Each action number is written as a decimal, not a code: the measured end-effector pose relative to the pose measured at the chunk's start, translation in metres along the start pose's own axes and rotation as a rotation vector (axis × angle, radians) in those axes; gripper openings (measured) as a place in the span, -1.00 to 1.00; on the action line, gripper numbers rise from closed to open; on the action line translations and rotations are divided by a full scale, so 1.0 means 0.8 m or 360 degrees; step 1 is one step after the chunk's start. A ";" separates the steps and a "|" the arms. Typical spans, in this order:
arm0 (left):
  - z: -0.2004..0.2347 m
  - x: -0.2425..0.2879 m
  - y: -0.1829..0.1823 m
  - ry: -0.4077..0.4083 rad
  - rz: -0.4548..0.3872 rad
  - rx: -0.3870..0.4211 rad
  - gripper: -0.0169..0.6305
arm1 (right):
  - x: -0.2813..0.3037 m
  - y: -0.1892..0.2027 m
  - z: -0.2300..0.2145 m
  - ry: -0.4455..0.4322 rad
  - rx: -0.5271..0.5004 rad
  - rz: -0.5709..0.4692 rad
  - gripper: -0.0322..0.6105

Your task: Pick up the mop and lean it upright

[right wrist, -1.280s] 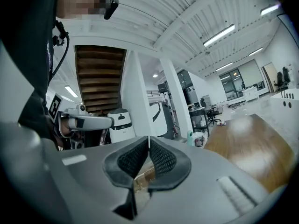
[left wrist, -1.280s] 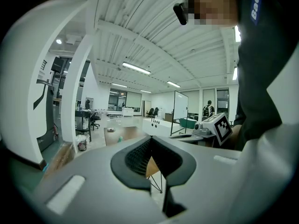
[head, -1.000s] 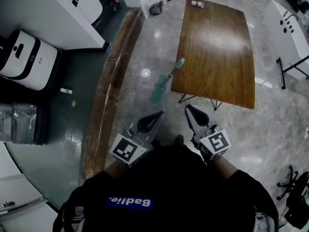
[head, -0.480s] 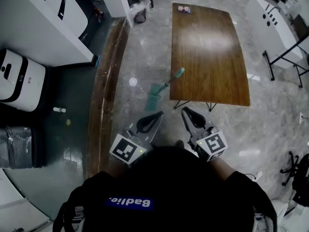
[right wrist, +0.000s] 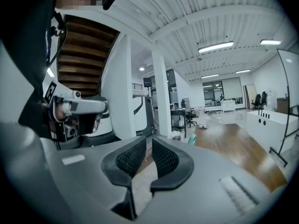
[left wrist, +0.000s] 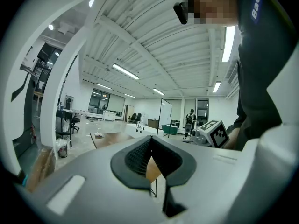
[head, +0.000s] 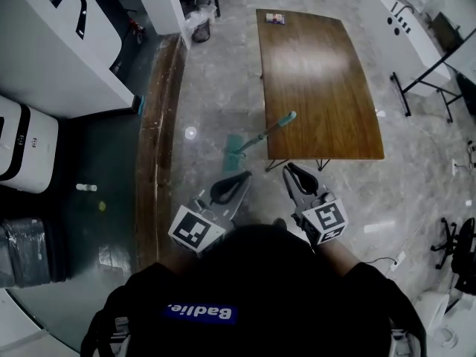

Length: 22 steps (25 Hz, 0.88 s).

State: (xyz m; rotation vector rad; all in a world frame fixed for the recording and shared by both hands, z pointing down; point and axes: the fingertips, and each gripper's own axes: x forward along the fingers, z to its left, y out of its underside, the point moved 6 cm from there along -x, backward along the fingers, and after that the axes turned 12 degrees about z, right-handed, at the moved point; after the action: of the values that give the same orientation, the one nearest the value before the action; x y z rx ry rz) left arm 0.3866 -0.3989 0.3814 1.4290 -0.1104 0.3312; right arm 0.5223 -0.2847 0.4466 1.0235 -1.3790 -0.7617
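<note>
The mop [head: 256, 138] lay beyond both grippers, beside the table [head: 312, 73]
The left gripper [head: 242, 175] was closed, empty — the right gripper [head: 290, 169] had just been opening, narrowly, on nothing.

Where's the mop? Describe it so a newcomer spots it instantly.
Find the long wooden table in the head view. By its near left corner, on the floor, is the mop: a thin pole running from a flat head toward the table edge. It's the only teal thing beside the table.
</note>
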 end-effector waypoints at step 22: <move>0.023 -0.008 -0.009 -0.0258 0.0041 -0.0012 -0.89 | 0.118 0.085 -0.091 -0.0071 0.0143 0.0417 -0.51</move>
State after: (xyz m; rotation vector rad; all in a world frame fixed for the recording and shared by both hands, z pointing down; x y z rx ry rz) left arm 0.3848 -0.4191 0.3759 1.4466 -0.2620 0.2356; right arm 0.5930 -0.3336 0.5533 0.8767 -1.5613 -0.5352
